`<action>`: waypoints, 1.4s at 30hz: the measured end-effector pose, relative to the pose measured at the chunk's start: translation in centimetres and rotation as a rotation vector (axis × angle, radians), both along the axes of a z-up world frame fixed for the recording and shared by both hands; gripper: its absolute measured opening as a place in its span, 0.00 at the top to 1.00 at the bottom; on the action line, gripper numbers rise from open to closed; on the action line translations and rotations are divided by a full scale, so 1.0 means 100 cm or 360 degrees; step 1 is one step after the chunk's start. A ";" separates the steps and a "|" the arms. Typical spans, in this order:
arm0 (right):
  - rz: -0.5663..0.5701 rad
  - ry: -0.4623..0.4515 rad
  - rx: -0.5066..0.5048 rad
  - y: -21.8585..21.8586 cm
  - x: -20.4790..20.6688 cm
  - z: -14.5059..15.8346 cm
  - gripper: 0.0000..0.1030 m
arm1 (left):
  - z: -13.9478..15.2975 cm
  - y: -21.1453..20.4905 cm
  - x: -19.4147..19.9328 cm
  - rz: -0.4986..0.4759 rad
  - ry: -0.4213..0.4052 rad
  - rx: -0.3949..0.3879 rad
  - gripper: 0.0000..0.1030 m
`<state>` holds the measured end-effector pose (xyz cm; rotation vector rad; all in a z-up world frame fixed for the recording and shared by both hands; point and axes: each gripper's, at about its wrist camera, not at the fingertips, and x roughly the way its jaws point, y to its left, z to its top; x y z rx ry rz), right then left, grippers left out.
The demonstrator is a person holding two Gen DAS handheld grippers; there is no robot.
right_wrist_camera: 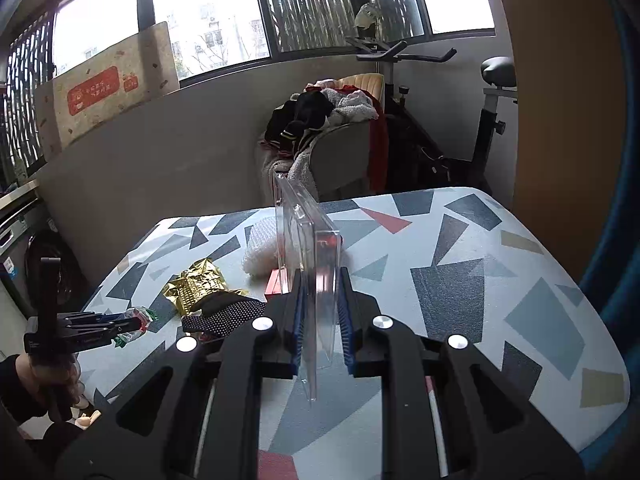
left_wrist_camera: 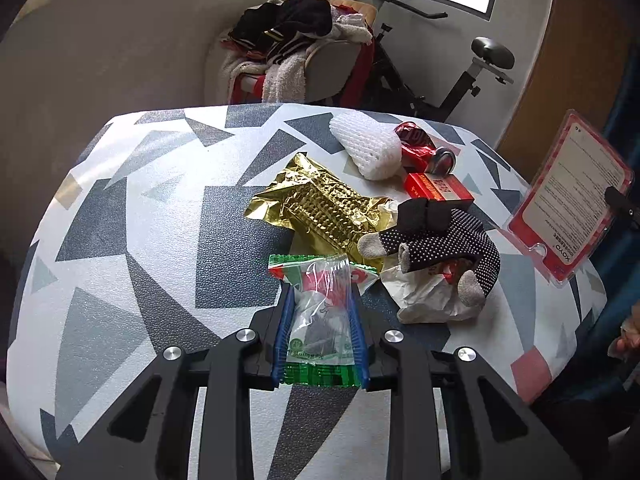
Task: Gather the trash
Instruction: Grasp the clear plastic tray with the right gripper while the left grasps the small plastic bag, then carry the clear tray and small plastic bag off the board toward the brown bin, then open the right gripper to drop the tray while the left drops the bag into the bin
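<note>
Trash lies heaped toward the far right of the patterned surface [left_wrist_camera: 132, 216], and both claws already carry a piece each. The left claw [left_wrist_camera: 320, 292] is closed on a clear sachet [left_wrist_camera: 320, 312] with green ends, pinched along its sides so it hangs flat just above the surface. The right claw [right_wrist_camera: 320, 276] clamps a clear blister pack [right_wrist_camera: 308, 248] edge-on between its blue pads, held upright clear of the pile, likely so its stiff shell does not snag. Left behind are gold foil [left_wrist_camera: 320, 204], a foam net [left_wrist_camera: 368, 148], a crushed red can [left_wrist_camera: 420, 148], a red box [left_wrist_camera: 436, 188], a dotted glove [left_wrist_camera: 440, 240] and crumpled paper [left_wrist_camera: 428, 300] beneath it.
</note>
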<state>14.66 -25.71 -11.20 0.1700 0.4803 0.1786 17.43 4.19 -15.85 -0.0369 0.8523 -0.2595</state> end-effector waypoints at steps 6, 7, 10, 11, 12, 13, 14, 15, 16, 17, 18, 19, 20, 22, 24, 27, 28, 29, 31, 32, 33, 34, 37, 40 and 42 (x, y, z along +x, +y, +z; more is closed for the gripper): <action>0.0081 -0.0037 -0.0034 0.015 -0.036 0.010 0.82 | 0.029 -0.017 -0.049 -0.0085 -0.0082 -0.0037 0.75; 0.0096 -0.0036 -0.0033 0.017 -0.042 0.010 0.82 | 0.032 -0.019 -0.058 -0.0097 -0.0095 -0.0037 0.75; 0.0137 -0.0018 -0.0025 0.025 -0.061 0.009 0.82 | 0.039 -0.025 -0.082 -0.0127 -0.0125 -0.0036 0.75; 0.0152 -0.0009 -0.0019 0.028 -0.068 0.008 0.82 | 0.041 -0.026 -0.090 -0.0135 -0.0128 -0.0040 0.75; 0.0167 0.0000 -0.0016 0.031 -0.074 0.007 0.82 | 0.042 -0.027 -0.097 -0.0141 -0.0132 -0.0043 0.75; 0.0183 0.0008 -0.0012 0.034 -0.080 0.006 0.82 | 0.043 -0.027 -0.104 -0.0146 -0.0135 -0.0046 0.75; 0.0202 0.0019 -0.0008 0.038 -0.087 0.004 0.82 | 0.045 -0.028 -0.111 -0.0151 -0.0140 -0.0047 0.75; 0.0222 0.0031 -0.0007 0.041 -0.093 0.003 0.82 | 0.046 -0.028 -0.118 -0.0157 -0.0147 -0.0044 0.75; 0.0242 0.0042 -0.0010 0.045 -0.099 0.001 0.82 | 0.047 -0.027 -0.125 -0.0161 -0.0152 -0.0042 0.75; 0.0265 0.0054 -0.0018 0.049 -0.106 -0.002 0.82 | 0.048 -0.027 -0.132 -0.0163 -0.0159 -0.0040 0.75; 0.0289 0.0069 -0.0026 0.054 -0.112 -0.005 0.82 | 0.049 -0.026 -0.137 -0.0165 -0.0163 -0.0042 0.75; 0.0313 0.0086 -0.0035 0.058 -0.117 -0.008 0.82 | 0.049 -0.026 -0.142 -0.0167 -0.0164 -0.0044 0.75; 0.0338 0.0108 -0.0039 0.063 -0.122 -0.013 0.82 | 0.049 -0.025 -0.147 -0.0167 -0.0165 -0.0046 0.75; 0.0389 0.0169 -0.0039 0.072 -0.130 -0.024 0.82 | 0.049 -0.022 -0.154 -0.0162 -0.0162 -0.0053 0.75; 0.0438 0.0231 -0.0039 0.084 -0.140 -0.037 0.82 | 0.048 -0.020 -0.160 -0.0157 -0.0160 -0.0060 0.75; 0.0494 0.0333 -0.0064 0.100 -0.149 -0.059 0.82 | 0.044 -0.017 -0.166 -0.0158 -0.0150 -0.0062 0.75; 0.0506 0.0371 -0.0074 0.105 -0.151 -0.066 0.82 | 0.043 -0.016 -0.167 -0.0157 -0.0144 -0.0066 0.75; 0.0510 0.0411 -0.0091 0.109 -0.151 -0.074 0.82 | 0.041 -0.016 -0.169 -0.0157 -0.0139 -0.0070 0.75; 0.0515 0.0481 -0.0144 0.117 -0.152 -0.089 0.82 | 0.040 -0.016 -0.171 -0.0157 -0.0134 -0.0075 0.75; 0.0519 0.0515 -0.0170 0.119 -0.152 -0.096 0.82 | 0.039 -0.016 -0.172 -0.0160 -0.0132 -0.0078 0.75; 0.0521 0.0548 -0.0185 0.121 -0.152 -0.103 0.82 | 0.038 -0.016 -0.173 -0.0164 -0.0132 -0.0079 0.75; 0.0527 0.0584 -0.0193 0.122 -0.151 -0.109 0.82 | 0.038 -0.017 -0.175 -0.0168 -0.0133 -0.0078 0.75; 0.0541 0.0675 -0.0200 0.123 -0.148 -0.123 0.82 | 0.036 -0.018 -0.178 -0.0181 -0.0136 -0.0071 0.74; 0.0538 0.0735 -0.0209 0.124 -0.146 -0.132 0.81 | 0.034 -0.019 -0.179 -0.0186 -0.0130 -0.0080 0.74; 0.0540 0.0780 -0.0194 0.123 -0.144 -0.137 0.79 | 0.032 -0.019 -0.179 -0.0188 -0.0124 -0.0085 0.74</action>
